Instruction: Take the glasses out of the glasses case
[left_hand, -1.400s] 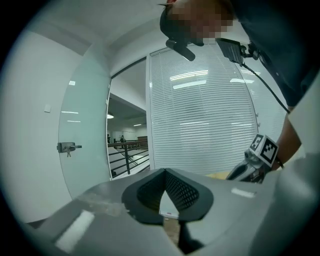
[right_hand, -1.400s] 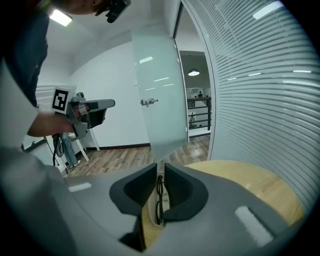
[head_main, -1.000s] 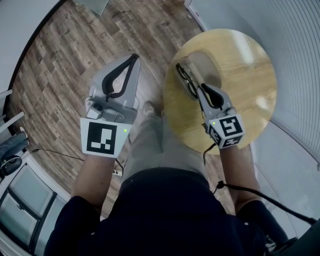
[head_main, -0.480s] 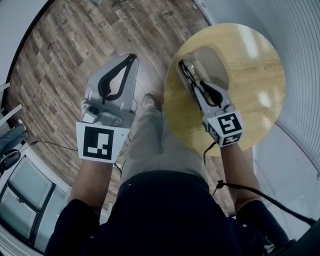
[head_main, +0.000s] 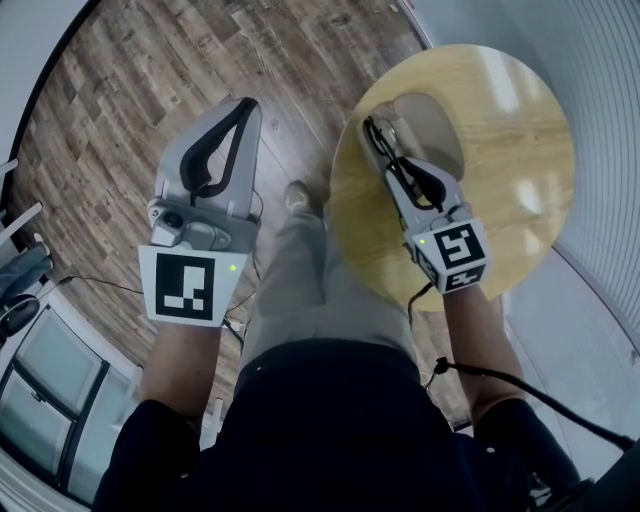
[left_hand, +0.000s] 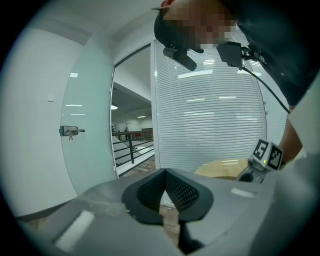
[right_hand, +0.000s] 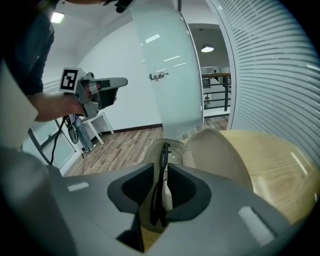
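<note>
Right claw (right_hand: 160, 194) clamped on glasses (right_hand: 162, 157), frame between jaws (case (right_hand: 220, 150) open).

Bright, even light (fisheye-warped edges)

Two grippers, the left gripper (head_main: 243, 108) and the right gripper (head_main: 388, 163); one pair of glasses (head_main: 375, 138); one glasses case (head_main: 432, 122); one round wooden table (head_main: 505, 205)

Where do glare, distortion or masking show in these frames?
Head view: bright glare patches on the round pale wooden table, fisheye bending the floor planks. Left gripper view: heavy dark vignette, mosaic patch at top, lamp reflections on the white slatted blinds. Right gripper view: sharp on the black-framed glasses, corners vignetted.
</note>
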